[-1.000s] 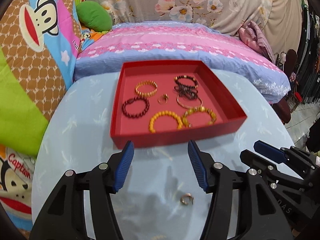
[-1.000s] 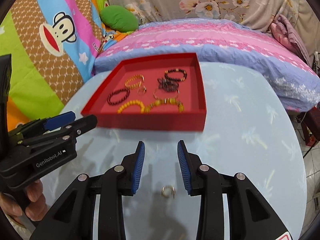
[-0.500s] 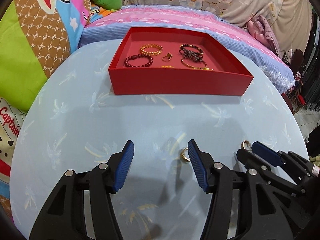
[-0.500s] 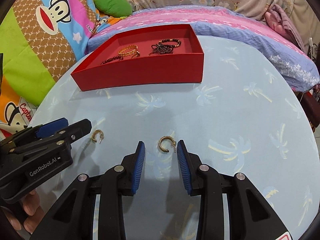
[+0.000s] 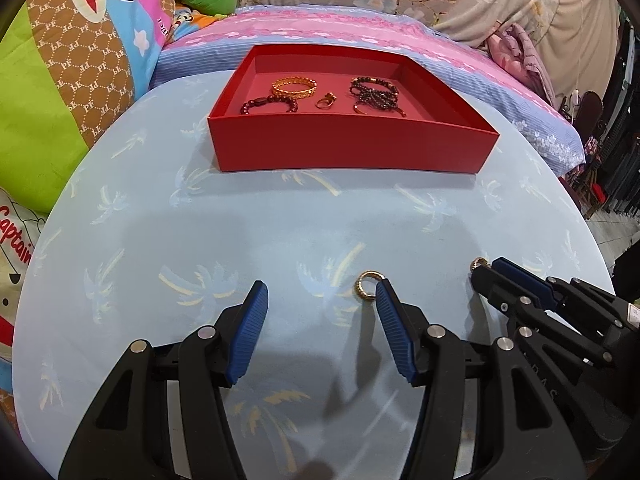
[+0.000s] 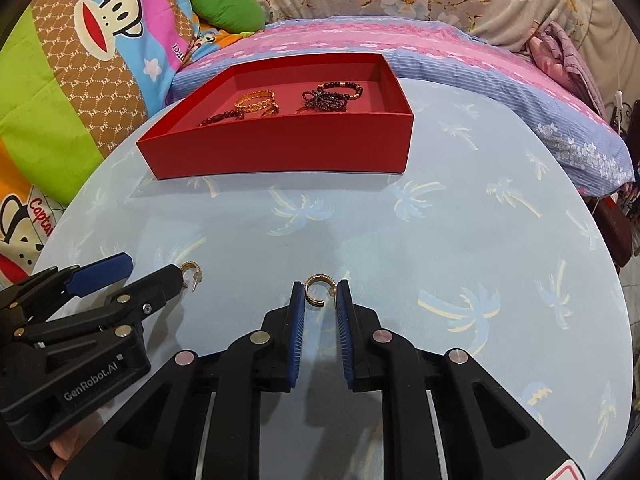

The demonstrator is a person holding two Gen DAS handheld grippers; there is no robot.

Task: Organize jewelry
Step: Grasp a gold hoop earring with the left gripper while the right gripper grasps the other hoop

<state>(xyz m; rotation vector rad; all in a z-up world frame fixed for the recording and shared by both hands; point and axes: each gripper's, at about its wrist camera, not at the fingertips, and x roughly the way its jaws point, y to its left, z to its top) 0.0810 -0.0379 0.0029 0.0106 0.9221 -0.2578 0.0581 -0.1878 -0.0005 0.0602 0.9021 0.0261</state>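
- Left hand-held gripper (image 5: 322, 294) is sitting with jaws well apart, nothing clamped; one gold hoop earring (image 5: 367, 285) is lying on the table (image 5: 160, 240) just at the tip of its right finger, touching or not is hard to tell.
- From the right wrist view, that left earring is being half hidden behind the black fingertip.
- Red tray (image 5: 348, 148) is standing at the far side of the table; its near wall is cutting off the front part of the floor, so only a dark bead bracelet (image 5: 270, 104), a gold bangle (image 5: 294, 87), a small ring (image 5: 326, 100) and a tangle of dark beads (image 5: 374, 92) are showing.
- Right hand-held gripper (image 6: 320, 294) is closing its jaws around a second gold hoop earring (image 6: 316, 290); earring is lying on the table between the fingertips, pads not yet pressing it.
- Left wrist view is showing only a sliver of that earring past the right gripper's tip.
- A fingertip of the person's hand (image 6: 60, 446) is peeking out at the lower left edge of the right wrist view, mostly cut off.
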